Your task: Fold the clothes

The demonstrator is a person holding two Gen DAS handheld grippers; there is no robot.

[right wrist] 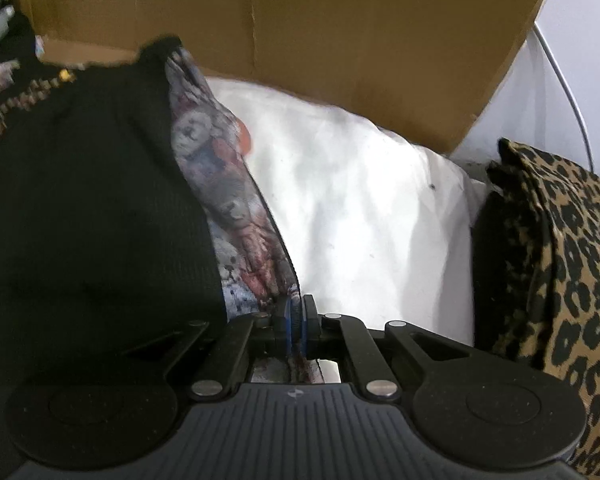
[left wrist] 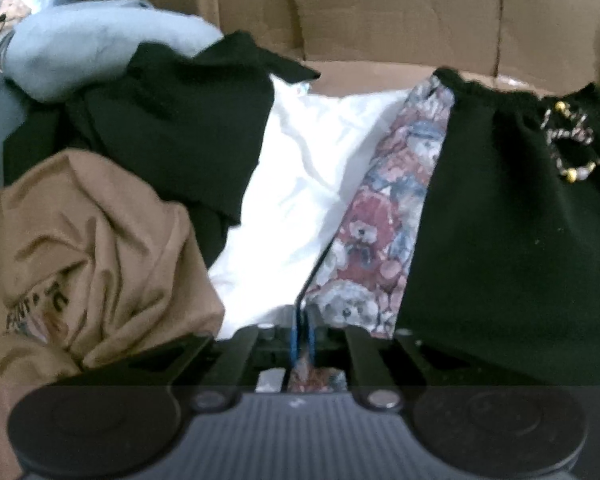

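Observation:
A garment with a teddy-bear print (left wrist: 384, 216) lies over a white sheet (left wrist: 300, 184), partly covered by a black knit garment (left wrist: 512, 240) with a beaded trim. My left gripper (left wrist: 302, 332) is shut on the print garment's edge. In the right wrist view the same print garment (right wrist: 228, 208) runs up beside the black knit garment (right wrist: 92, 220), and my right gripper (right wrist: 296, 320) is shut on its edge over the white sheet (right wrist: 360, 220).
A heap of clothes lies at the left: a tan shirt (left wrist: 92, 264), a black garment (left wrist: 180, 128) and a light blue one (left wrist: 92, 52). A cardboard wall (left wrist: 380, 12) stands behind. A leopard-print piece (right wrist: 564, 280) lies at the right.

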